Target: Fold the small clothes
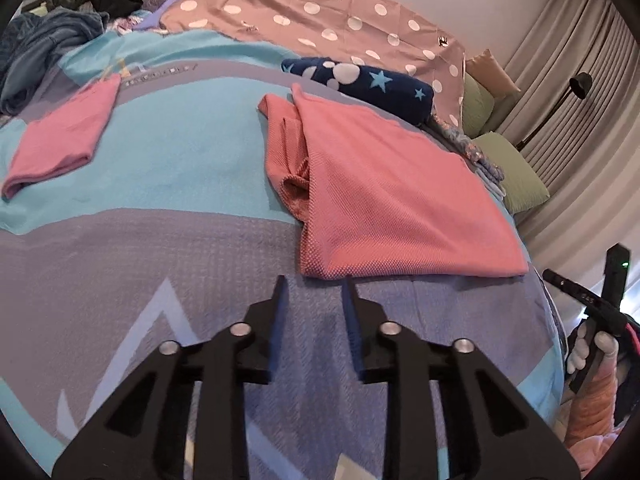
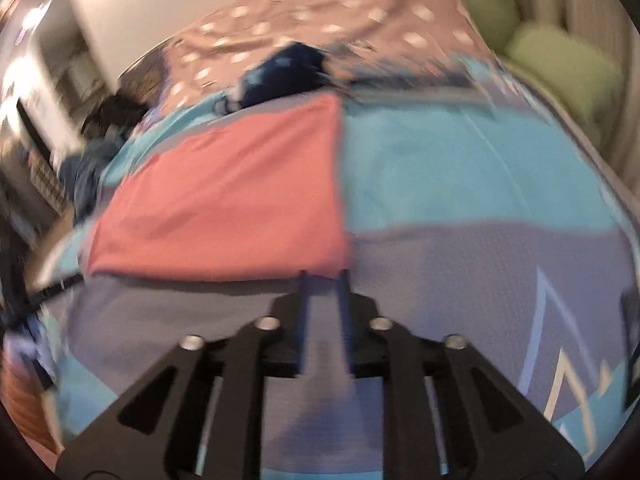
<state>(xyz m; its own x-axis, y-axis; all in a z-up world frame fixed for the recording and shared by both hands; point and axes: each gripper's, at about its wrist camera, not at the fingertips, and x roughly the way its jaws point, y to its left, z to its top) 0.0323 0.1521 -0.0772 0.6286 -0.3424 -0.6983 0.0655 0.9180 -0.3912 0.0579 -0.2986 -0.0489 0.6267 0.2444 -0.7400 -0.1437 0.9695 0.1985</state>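
The pink shirt [image 1: 400,196] lies just beyond both empty grippers, left gripper [image 1: 314,280] half open at its near left corner, right gripper [image 2: 322,274] narrower at the near right.

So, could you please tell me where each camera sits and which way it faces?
Left wrist: on the left gripper, jaws open, low over the bed, facing the near edge of the pink garment; a gloved hand shows at far right.
Right wrist: on the right gripper, jaws apart, blurred, facing that garment's near edge.
Shared: pink garment, dotted sheet, green pillows.
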